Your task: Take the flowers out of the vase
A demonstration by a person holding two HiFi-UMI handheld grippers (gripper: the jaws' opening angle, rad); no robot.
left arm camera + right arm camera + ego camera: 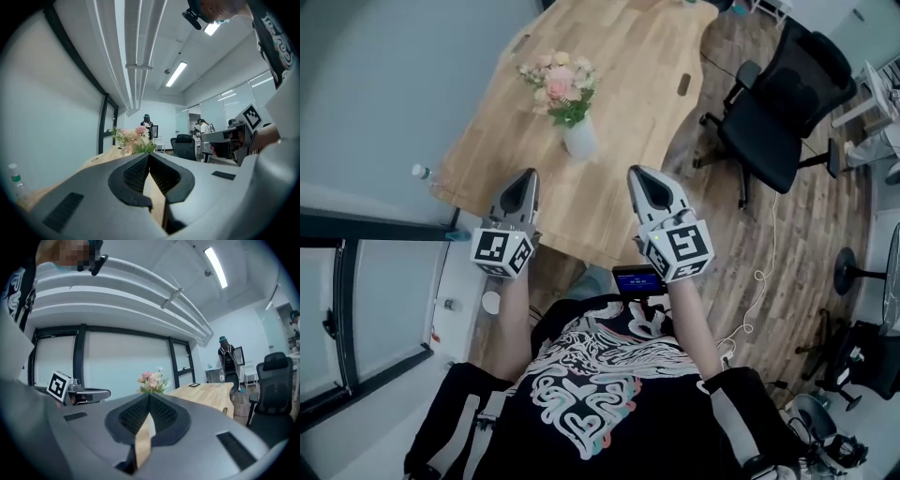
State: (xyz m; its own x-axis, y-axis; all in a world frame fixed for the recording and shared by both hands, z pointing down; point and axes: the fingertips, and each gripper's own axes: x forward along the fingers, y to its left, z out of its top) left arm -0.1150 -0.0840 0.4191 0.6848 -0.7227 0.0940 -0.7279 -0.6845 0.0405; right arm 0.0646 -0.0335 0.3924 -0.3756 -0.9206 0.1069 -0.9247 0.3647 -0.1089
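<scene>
A bunch of pink and cream flowers (pixel 559 84) stands in a small white vase (pixel 579 139) on the wooden table (pixel 619 84). In the head view my left gripper (pixel 523 180) and right gripper (pixel 639 174) hang over the table's near edge, one on each side of the vase and short of it. Both are shut with nothing between the jaws. The flowers (pixel 133 140) show beyond the closed jaws in the left gripper view, and the flowers (pixel 152 381) also show ahead in the right gripper view. The vase is hidden in both gripper views.
A black office chair (pixel 783 98) stands right of the table. A small plastic bottle (pixel 420 172) sits at the table's left corner. A dark flat object (pixel 194 385) lies far along the table. People (pixel 146 124) stand at the back of the room.
</scene>
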